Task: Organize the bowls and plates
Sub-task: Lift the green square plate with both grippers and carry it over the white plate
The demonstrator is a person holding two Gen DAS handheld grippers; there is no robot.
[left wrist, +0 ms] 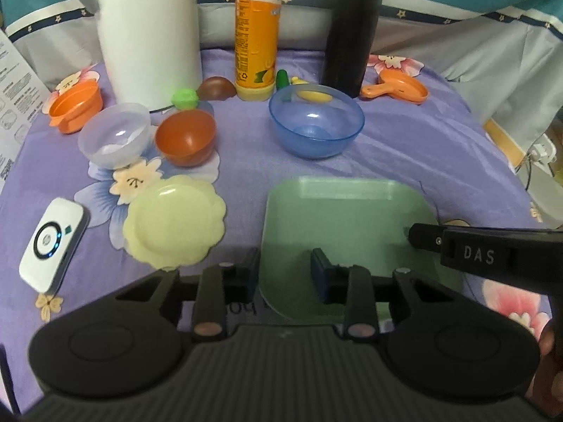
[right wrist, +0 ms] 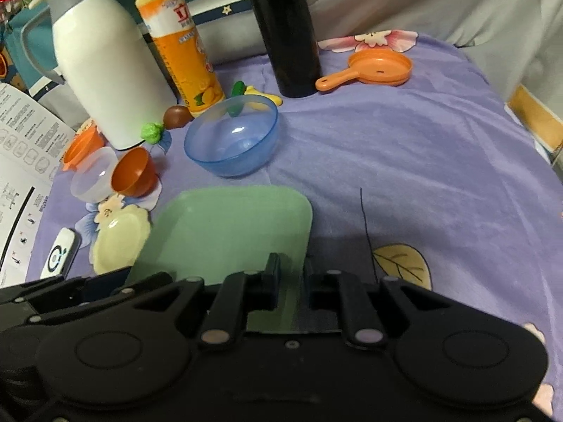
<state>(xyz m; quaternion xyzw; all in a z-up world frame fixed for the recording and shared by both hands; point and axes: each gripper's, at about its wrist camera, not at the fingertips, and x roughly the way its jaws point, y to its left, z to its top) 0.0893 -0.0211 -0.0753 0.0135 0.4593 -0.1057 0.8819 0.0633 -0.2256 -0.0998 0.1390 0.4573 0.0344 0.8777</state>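
A: The right gripper (right wrist: 289, 283) is pinching the green plate's (right wrist: 225, 225) right edge; the left gripper (left wrist: 285, 274) is straddling its left edge, not visibly clamped.

B: Lifting unevenly risks tipping it onto the yellow plate (left wrist: 175, 224).

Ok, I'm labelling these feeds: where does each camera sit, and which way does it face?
Left wrist: on the left gripper, facing forward and down over the purple cloth; its fingers straddle the left edge of the green plate, and the right gripper reaches in from the right.
Right wrist: on the right gripper, facing likewise; its fingers clamp the plate's right edge, with the left gripper at lower left.
Shared: the plate, blue bowl, orange bottle and both grippers.
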